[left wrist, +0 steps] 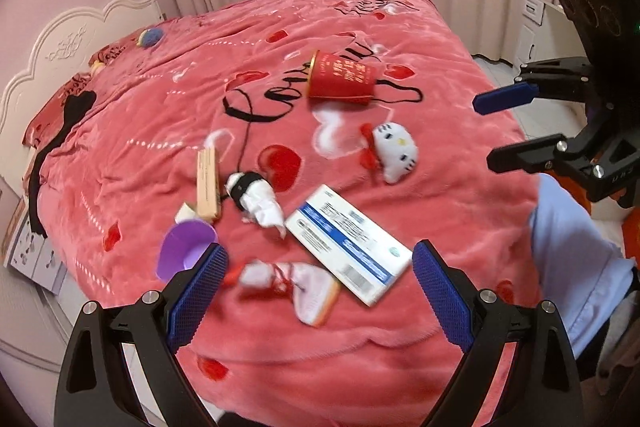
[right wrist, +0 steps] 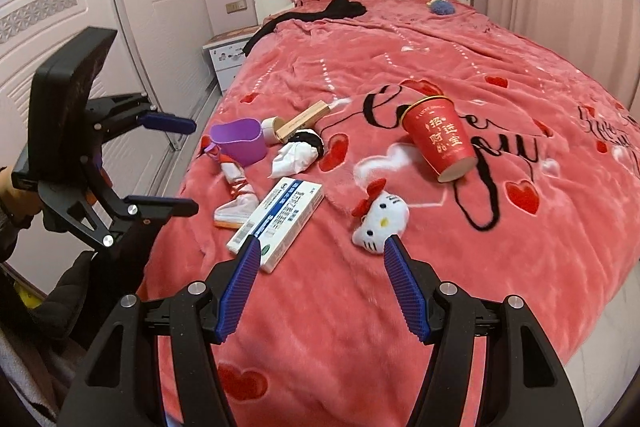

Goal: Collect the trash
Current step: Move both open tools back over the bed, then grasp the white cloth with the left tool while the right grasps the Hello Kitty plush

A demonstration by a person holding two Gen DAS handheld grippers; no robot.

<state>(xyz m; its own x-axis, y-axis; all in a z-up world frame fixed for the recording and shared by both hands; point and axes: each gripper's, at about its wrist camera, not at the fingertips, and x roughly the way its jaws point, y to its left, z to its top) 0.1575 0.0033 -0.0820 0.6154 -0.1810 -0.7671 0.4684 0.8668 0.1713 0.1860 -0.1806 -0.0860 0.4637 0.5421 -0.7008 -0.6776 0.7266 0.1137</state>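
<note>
red paper cup [right wrist: 439, 143] on its side, white-blue box [right wrist: 276, 223] flat

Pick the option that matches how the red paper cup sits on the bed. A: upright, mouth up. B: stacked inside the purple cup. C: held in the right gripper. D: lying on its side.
D: the red cup lies tipped on its side on the blanket, apart from the purple cup; the right gripper is open and empty.
</note>
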